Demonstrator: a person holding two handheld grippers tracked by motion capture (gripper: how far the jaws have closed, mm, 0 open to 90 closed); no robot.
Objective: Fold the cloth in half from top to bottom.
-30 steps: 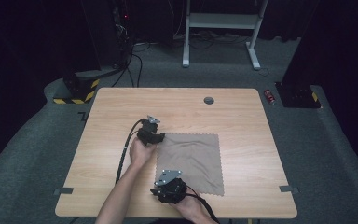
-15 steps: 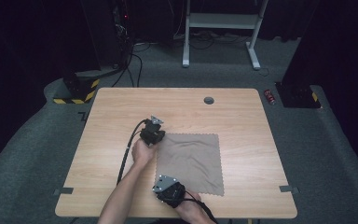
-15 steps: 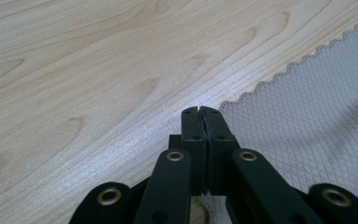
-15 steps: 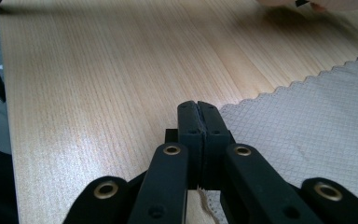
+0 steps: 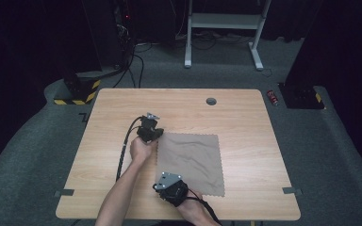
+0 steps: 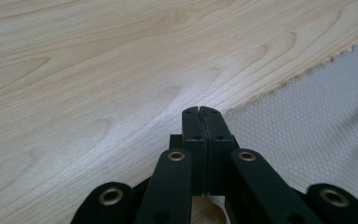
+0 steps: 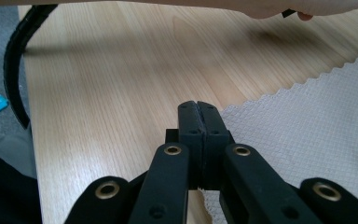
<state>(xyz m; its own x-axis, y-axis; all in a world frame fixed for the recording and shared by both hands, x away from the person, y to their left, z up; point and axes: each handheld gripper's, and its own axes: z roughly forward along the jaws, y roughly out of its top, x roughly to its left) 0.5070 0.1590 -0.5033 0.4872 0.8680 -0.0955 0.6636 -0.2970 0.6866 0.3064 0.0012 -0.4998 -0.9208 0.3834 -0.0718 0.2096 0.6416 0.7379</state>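
On the table: a thin grey-brown square cloth with pinked, zigzag edges (image 5: pixel 191 162) is spread flat on the pale wooden tabletop (image 5: pixel 245 117), slightly towards the person's side of centre.
Left gripper: the left gripper (image 6: pixel 200 110) is seen at the cloth's far left corner, its jaws clenched together; the corner passes under them and appears to be nipped, though the cloth between the pads is hidden.
Right gripper: the right gripper (image 7: pixel 199 104) is set at the near left corner, jaws likewise pressed tight, and the cloth's edge is judged to be caught in the same way.
Jaw motion: both pairs of jaws have just been closing on those corners.
Handling: the cloth is judged light, limp and textured enough not to slip; sagging and folding are to be expected once it is lifted.
Best hold: the two corners of one edge are favoured, so that the sheet can be carried over evenly.
Risk: a shallow pinch may be lost if the corners are pulled apart.
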